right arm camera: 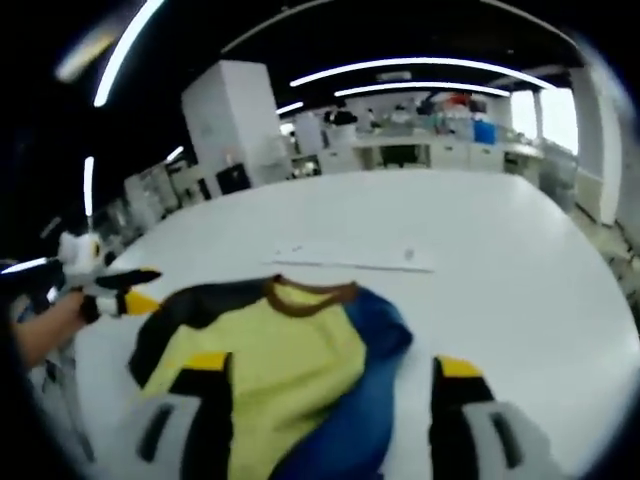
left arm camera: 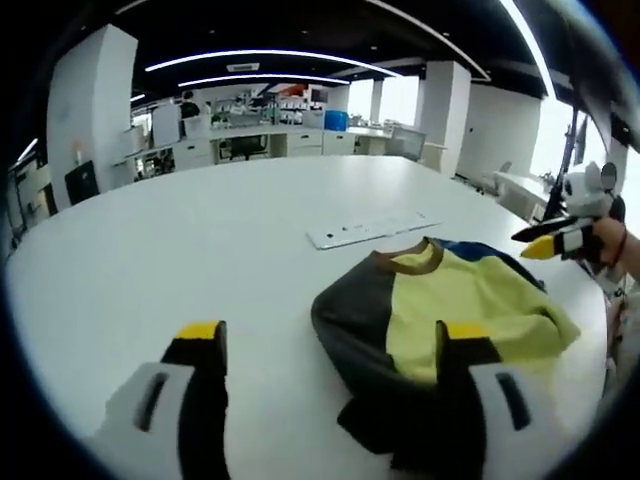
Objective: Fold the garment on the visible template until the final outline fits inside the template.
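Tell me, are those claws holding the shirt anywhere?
No. The left gripper and right gripper both have jaws wide apart above the crumpled garment, gripping nothing.

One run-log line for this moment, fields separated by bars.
garment: bunched on table | left gripper: open | right gripper: open | fold: not done

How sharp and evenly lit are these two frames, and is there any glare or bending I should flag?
Left gripper view: fairly sharp on the garment; windows at right blow out white, ceiling light strips curve with fisheye bending; table evenly lit. Right gripper view: softer overall, the right gripper blurred at the bottom, ceiling strips smeared and bowed, window glare at upper right.
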